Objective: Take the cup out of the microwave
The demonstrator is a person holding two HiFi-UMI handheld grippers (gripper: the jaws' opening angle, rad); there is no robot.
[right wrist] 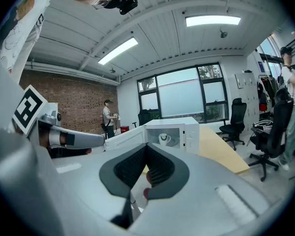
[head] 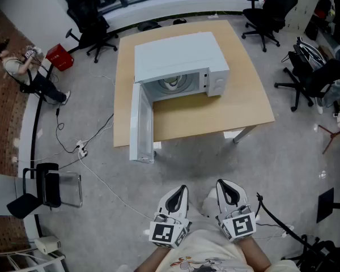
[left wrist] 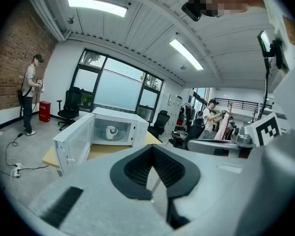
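Left claw (head: 181,189) is closed, pads meeting, nothing held; right claw (head: 221,183) is likewise closed and empty. Both are held low, well apart from the counter (head: 241,103). One cup (right wrist: 163,139) — white, rounded, one handle, a dark mark near the rim — stands upright on the round plate inside the one microwave (head: 181,58). The microwave is white, boxy and smooth, with its door (head: 140,123) swung wide open. The single counter has a pale wood rectangular top.
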